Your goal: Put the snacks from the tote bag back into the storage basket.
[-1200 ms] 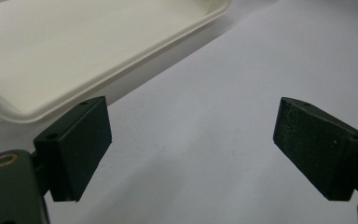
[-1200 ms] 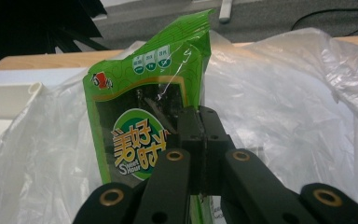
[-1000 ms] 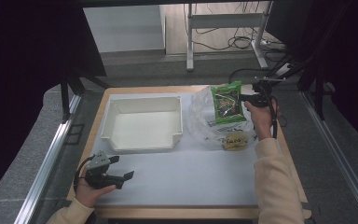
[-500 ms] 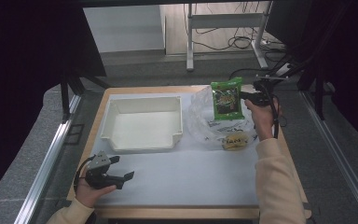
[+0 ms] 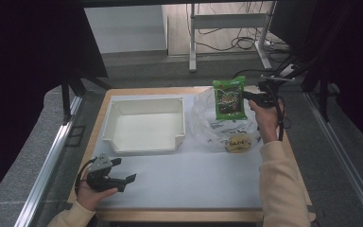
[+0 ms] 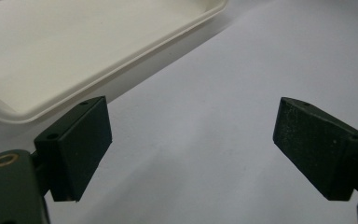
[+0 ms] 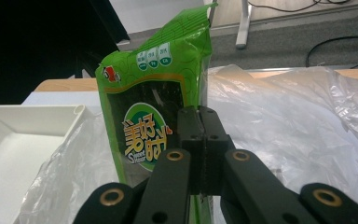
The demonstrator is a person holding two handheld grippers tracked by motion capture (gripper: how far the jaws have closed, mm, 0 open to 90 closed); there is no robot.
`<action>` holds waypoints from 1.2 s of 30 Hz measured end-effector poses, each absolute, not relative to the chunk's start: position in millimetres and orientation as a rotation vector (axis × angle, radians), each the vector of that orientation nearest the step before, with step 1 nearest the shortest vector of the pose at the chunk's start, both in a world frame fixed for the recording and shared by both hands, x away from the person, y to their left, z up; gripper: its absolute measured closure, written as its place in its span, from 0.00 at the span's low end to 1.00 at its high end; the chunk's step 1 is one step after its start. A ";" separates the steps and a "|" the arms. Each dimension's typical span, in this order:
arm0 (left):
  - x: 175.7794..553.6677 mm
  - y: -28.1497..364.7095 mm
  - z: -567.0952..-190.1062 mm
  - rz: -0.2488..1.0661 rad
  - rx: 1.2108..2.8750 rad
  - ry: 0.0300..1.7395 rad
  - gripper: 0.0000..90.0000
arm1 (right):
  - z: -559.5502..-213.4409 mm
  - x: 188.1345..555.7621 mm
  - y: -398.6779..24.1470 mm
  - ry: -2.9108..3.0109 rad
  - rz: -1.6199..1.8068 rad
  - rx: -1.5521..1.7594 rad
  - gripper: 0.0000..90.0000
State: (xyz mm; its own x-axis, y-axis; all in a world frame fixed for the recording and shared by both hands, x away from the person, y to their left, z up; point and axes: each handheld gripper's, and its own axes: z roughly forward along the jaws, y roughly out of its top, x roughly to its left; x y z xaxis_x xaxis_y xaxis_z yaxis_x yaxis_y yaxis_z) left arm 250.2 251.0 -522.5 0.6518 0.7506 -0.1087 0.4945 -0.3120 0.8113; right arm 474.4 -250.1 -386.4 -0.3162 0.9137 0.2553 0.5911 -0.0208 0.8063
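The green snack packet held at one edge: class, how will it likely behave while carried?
The green snack packet stays fairly flat though the right gripper pinches only its edge, so it is probably light and semi-stiff. Its glossy film may slip. Hanging free, it could swing.

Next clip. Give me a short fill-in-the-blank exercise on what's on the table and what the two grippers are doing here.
1. The right gripper is shut on a ____ snack packet.
2. The packet is held above a clear plastic ____.
3. The left gripper has its jaws ____ and holds nothing.
4. The white tray has ____ inside it.

Missing words: green; bag; open; nothing
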 end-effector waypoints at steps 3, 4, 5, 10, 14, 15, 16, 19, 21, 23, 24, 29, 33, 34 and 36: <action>250.3 250.7 -522.6 0.364 1.983 0.971 0.13 | -384.7 472.4 -251.5 1.905 1.286 1.569 1.00; 250.3 250.6 -522.7 0.364 1.983 0.971 0.13 | -384.0 471.8 -251.7 1.907 1.290 1.567 1.00; 250.3 250.4 -522.7 0.364 1.984 0.970 0.13 | -383.5 471.4 -251.7 1.906 1.290 1.563 1.00; 250.1 250.0 -522.7 0.365 1.985 0.971 0.13 | -379.6 467.5 -249.8 1.903 1.312 1.542 1.00; 250.1 249.8 -522.7 0.364 1.985 0.970 0.13 | -378.1 465.7 -247.5 1.902 1.333 1.533 1.00; 250.1 249.8 -522.7 0.364 1.986 0.970 0.13 | -377.6 465.5 -247.3 1.907 1.338 1.527 1.00; 250.1 249.8 -522.7 0.364 1.985 0.970 0.13 | -377.2 465.2 -246.7 1.908 1.344 1.519 1.00; 250.1 249.8 -522.7 0.364 1.985 0.970 0.13 | -375.5 464.1 -244.6 1.910 1.368 1.504 1.00; 250.0 249.7 -522.8 0.364 1.986 0.970 0.13 | -374.5 463.3 -243.1 1.911 1.381 1.500 1.00; 250.0 249.6 -522.8 0.364 1.987 0.970 0.13 | -373.7 462.4 -240.7 1.911 1.401 1.488 1.00; 250.0 249.6 -522.8 0.364 1.986 0.970 0.13 | -373.4 462.0 -239.7 1.914 1.409 1.485 1.00; 250.0 249.4 -522.8 0.364 1.988 0.969 0.13 | -371.4 459.7 -234.6 1.924 1.428 1.467 1.00; 249.9 249.2 -522.9 0.365 1.988 0.969 0.13 | -370.3 458.5 -232.0 1.914 1.449 1.463 1.00; 250.0 249.1 -523.0 0.365 1.988 0.969 0.13 | -370.3 458.4 -231.3 1.916 1.455 1.461 1.00; 250.2 249.2 -523.0 0.365 1.988 0.969 0.13 | -370.5 458.5 -229.3 1.922 1.460 1.456 1.00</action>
